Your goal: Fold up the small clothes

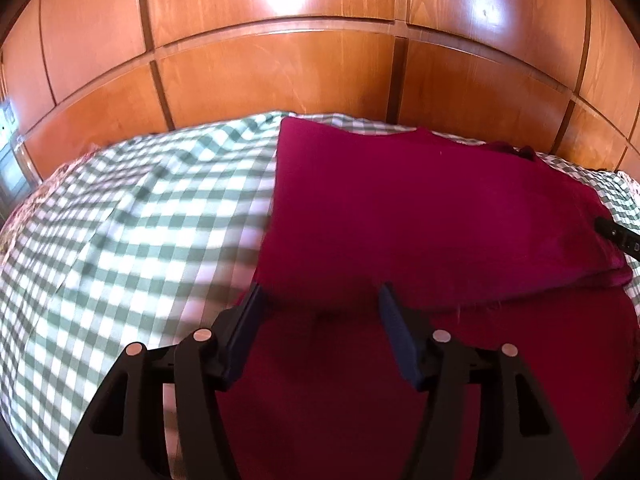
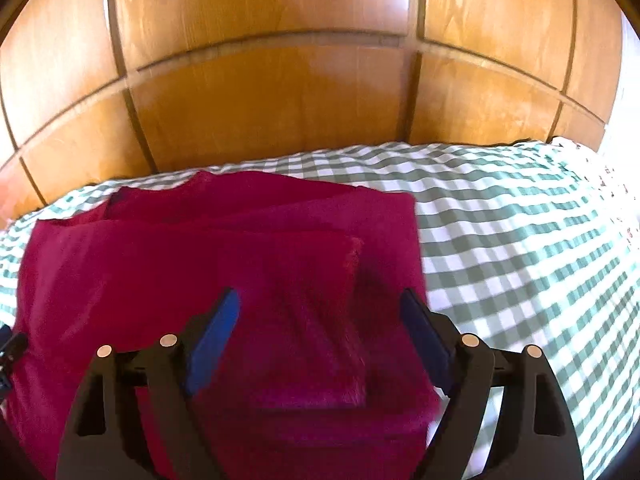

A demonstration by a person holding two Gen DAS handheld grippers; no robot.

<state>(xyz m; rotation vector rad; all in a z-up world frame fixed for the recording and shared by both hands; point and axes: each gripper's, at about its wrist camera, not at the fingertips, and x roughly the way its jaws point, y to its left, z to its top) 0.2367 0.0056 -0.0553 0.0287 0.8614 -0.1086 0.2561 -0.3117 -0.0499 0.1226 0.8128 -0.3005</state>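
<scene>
A dark red garment (image 2: 224,248), partly folded, is spread on a bed covered by a green-and-white checked sheet (image 2: 520,240), with a wooden panelled wall (image 1: 280,72) at the far side. The left tongs (image 1: 320,300) are held open above its near left part, and the right tongs (image 2: 320,304) stand wide open over its near right edge, nothing being gripped by either.
</scene>
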